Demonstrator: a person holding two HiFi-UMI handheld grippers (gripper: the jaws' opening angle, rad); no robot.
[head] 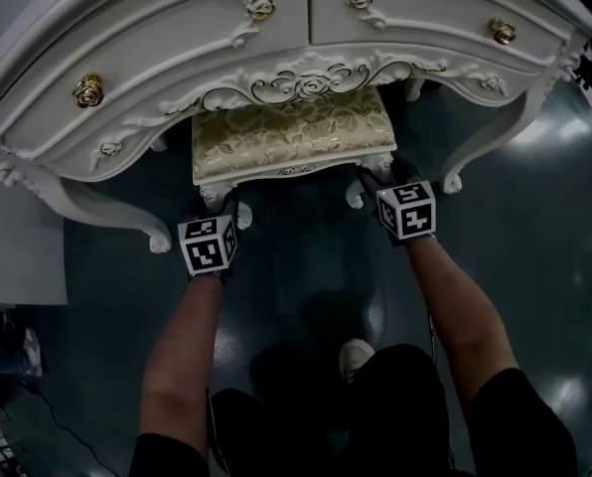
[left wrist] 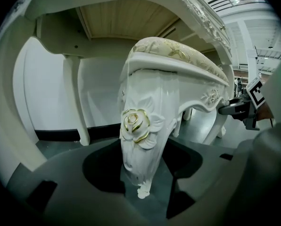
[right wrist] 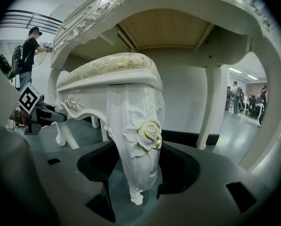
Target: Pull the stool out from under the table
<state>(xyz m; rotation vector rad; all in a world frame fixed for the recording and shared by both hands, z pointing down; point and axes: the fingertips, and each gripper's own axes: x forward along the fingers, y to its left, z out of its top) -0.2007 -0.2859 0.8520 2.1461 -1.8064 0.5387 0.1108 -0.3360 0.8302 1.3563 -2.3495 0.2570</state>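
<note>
1. The low white carved stool [head: 286,132] with a gold-patterned padded seat stands tucked under the ornate white dressing table [head: 147,63] with gold knobs. Its rear part is hidden beneath the table's scrolled front edge, while its front rail and two front legs stand out over the glossy dark floor [head: 296,266]
2. The left gripper [head: 217,205], held low on a bare forearm, is at the stool's front left leg [left wrist: 140,140], with its marker cube just in front of that leg
3. In the left gripper view this curved white leg, carved with a gold-edged rose, stands upright between the two grey jaws. The jaws are spread wide and a dark gap shows on either side of the leg, so the pads are not pressing it
4. The right gripper [head: 383,182] sits likewise at the stool's front right leg [right wrist: 143,140], below the seat's right corner
5. In the right gripper view that leg also stands between widely parted jaws, with clearance on both sides and its scrolled foot low between them
6. The grippers flank the stool's two front corners, with the front rail between them; each shows at the edge of the other's view
7. Far off in the right gripper view stands a person [right wrist: 29,51] wearing a backpack
</note>
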